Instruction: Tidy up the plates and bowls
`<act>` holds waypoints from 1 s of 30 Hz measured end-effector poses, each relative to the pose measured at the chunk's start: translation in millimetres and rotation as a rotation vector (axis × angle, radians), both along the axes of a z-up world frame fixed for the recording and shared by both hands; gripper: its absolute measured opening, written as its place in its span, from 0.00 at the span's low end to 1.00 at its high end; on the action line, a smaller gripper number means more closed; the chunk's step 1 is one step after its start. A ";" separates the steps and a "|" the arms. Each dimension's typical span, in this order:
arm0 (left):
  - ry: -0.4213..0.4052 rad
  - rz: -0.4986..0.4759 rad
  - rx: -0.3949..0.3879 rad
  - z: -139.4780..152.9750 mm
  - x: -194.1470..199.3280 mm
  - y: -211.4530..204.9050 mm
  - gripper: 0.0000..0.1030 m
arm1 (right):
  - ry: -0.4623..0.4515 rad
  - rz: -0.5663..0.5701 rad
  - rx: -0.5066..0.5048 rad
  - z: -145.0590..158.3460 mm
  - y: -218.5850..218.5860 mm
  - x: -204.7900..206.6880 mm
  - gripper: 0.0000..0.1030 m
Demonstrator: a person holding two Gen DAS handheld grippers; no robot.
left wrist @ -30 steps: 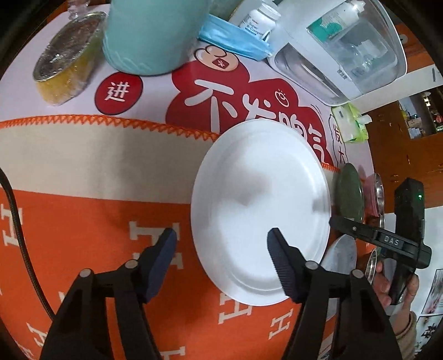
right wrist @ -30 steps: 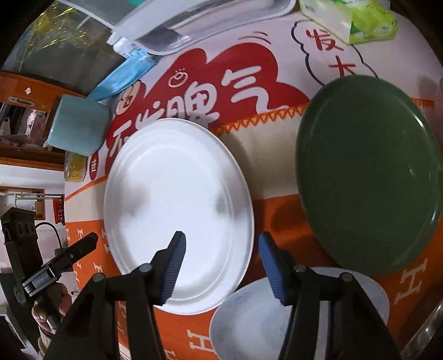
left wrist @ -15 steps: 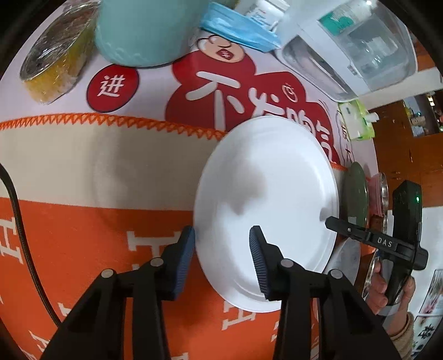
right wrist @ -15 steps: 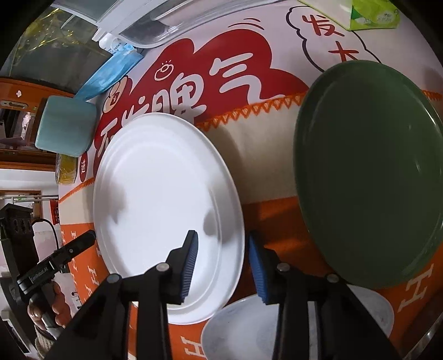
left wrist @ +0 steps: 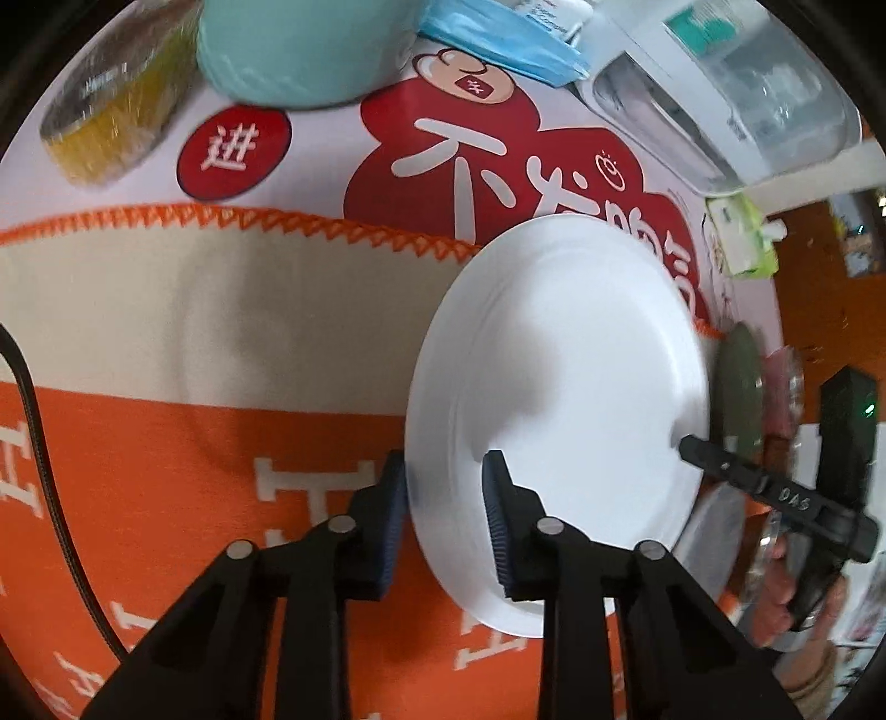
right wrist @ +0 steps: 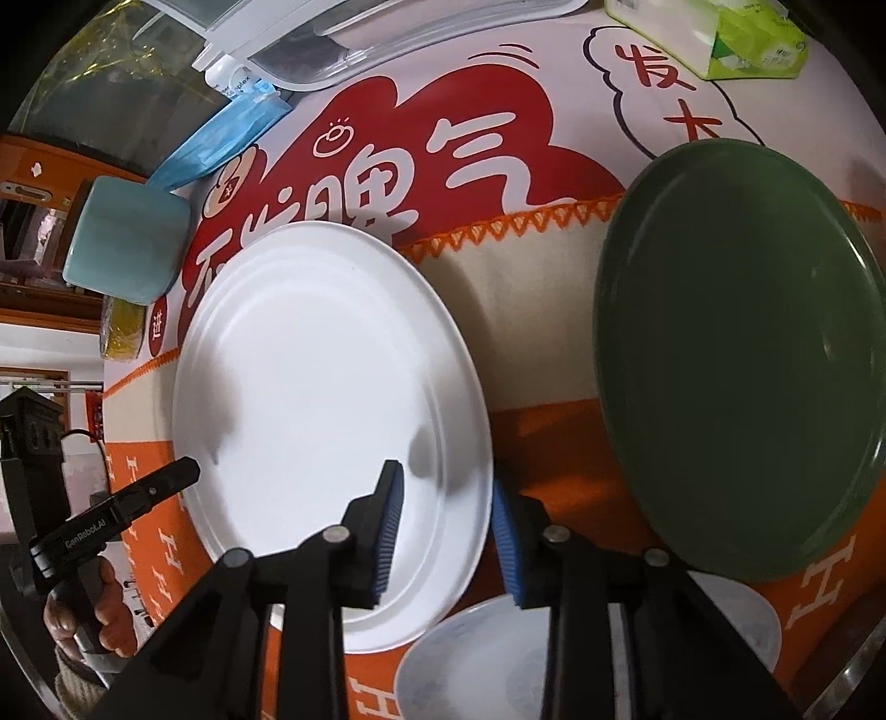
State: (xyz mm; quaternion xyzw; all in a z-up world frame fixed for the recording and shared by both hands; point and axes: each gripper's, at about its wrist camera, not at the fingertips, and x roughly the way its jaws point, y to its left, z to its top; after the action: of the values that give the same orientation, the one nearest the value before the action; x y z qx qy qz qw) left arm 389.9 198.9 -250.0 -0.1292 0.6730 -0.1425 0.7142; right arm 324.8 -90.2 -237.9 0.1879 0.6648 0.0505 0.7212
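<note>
Both my claws have just been closing w/ the rim of the round white plastic plate (left wrist: pixel 559 399) between the jaws. My left gripper (left wrist: pixel 443 520) straddles its left edge, my right gripper (right wrist: pixel 446 531) its right edge. Jaws narrow on both, but I can't tell whether the pads actually press the rim yet; a sliver of gap seems to show at each side.

The plate sits mid-table on the orange-and-cream blanket w/ zigzag stitched border (left wrist: pixel 166 343), its far edge over the red-and-white printed table cover (left wrist: pixel 498 166).

Risks, as I judge them: two thin pinches on a smooth rim, so if one claw bites before the other the plate tilts or slides out. An uneven lift could also drag the blanket.

Room: the dark green round plate (right wrist: pixel 736 360) lies right of the white one, apart but not far. A pale patterned dish (right wrist: pixel 482 659) touches or tucks under the plate's near-right edge, so a sideways move there may knock it. Far side is crowded: teal cylindrical container (left wrist: pixel 299 50), blue face-mask pack (left wrist: pixel 498 39), clear plastic bin (left wrist: pixel 720 94). Left, the blanket lies bare: best way out.
</note>
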 end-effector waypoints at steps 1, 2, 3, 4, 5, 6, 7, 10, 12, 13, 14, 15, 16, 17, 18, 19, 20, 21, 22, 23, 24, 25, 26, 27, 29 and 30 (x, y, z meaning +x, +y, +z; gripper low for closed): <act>-0.007 -0.001 0.007 2.4 -1.0 -0.1 0.20 | -0.001 0.001 -0.004 -0.1 0.3 -0.4 0.27; -0.014 0.003 0.008 5.7 -2.4 1.4 0.20 | -0.003 0.002 -0.008 0.2 -0.6 -1.4 0.25; -0.022 0.013 0.003 9.9 -3.1 4.1 0.19 | -0.006 0.003 -0.007 0.6 -0.8 -2.1 0.22; -0.031 0.024 -0.001 14.3 -3.5 7.4 0.17 | -0.010 0.004 -0.001 1.0 -1.2 -2.7 0.20; -0.039 0.037 -0.009 19.1 -3.8 10.6 0.16 | -0.016 0.002 0.012 2.0 -2.0 -4.0 0.20; -0.049 0.050 -0.017 24.4 -4.1 14.0 0.16 | -0.023 -0.002 0.025 3.2 -2.3 -5.0 0.20; -0.059 0.059 -0.021 28.8 -4.3 16.5 0.16 | -0.035 -0.004 0.037 5.4 -1.7 -5.4 0.20; -0.089 0.063 0.002 44.3 -10.2 21.2 0.16 | -0.065 0.006 0.037 13.7 4.9 -8.1 0.20; -0.108 0.056 0.020 54.1 -18.1 25.0 0.16 | -0.072 0.012 0.039 20.5 9.8 -13.2 0.20; -0.115 0.052 0.022 58.8 -23.5 27.5 0.16 | -0.078 0.018 0.039 24.9 12.1 -16.6 0.20; -0.117 0.050 0.025 63.4 -30.0 30.4 0.16 | -0.082 0.025 0.042 29.7 14.7 -21.5 0.20; -0.115 0.051 0.027 67.7 -38.0 34.0 0.16 | -0.082 0.035 0.047 33.5 16.9 -27.2 0.20; -0.110 0.048 0.031 71.1 -47.3 38.0 0.16 | -0.085 0.052 0.051 39.2 20.2 -35.8 0.20; -0.109 0.049 0.035 74.8 -58.5 41.9 0.16 | -0.088 0.063 0.055 42.8 22.8 -43.1 0.20; -0.106 0.049 0.039 78.1 -72.2 46.7 0.16 | -0.088 0.075 0.058 46.0 26.0 -51.7 0.20; -0.103 0.048 0.044 80.5 -84.5 49.4 0.16 | -0.088 0.089 0.061 48.7 29.5 -62.0 0.20; -0.101 0.043 0.052 82.5 -98.6 52.0 0.16 | -0.087 0.105 0.062 50.8 33.5 -73.9 0.20; -0.101 0.038 0.061 84.5 -114.7 55.1 0.16 | -0.084 0.120 0.064 51.9 37.8 -84.9 0.20; -0.102 0.034 0.069 85.9 -128.6 57.8 0.17 | -0.080 0.132 0.069 52.5 41.9 -97.0 0.20; -0.100 0.032 0.074 86.6 -143.4 61.4 0.17 | -0.072 0.146 0.076 52.4 46.3 -110.5 0.20; -0.097 0.035 0.075 86.8 -159.4 65.2 0.17 | -0.066 0.156 0.080 51.8 49.3 -121.4 0.20; -0.092 0.041 0.073 86.9 -175.9 69.8 0.17 | -0.061 0.167 0.085 51.0 53.1 -136.5 0.20; -0.090 0.046 0.072 86.1 -187.9 73.3 0.17 | -0.058 0.174 0.088 50.6 56.7 -146.2 0.20; -0.090 0.052 0.071 85.4 -203.5 77.7 0.17 | -0.058 0.181 0.091 49.7 59.1 -156.5 0.20; -0.087 0.060 0.074 83.1 -228.8 83.7 0.17 | -0.064 0.198 0.087 48.8 66.5 -179.7 0.20; -0.091 0.061 0.086 82.0 -242.3 86.2 0.17 | -0.070 0.211 0.081 48.5 70.5 -191.9 0.20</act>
State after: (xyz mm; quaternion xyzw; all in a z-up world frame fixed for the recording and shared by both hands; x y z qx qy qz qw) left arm 147.6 285.1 -168.0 -0.1126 0.6411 -0.0973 0.7529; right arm 133.0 -19.6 -189.4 0.1440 0.6528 0.1595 0.7264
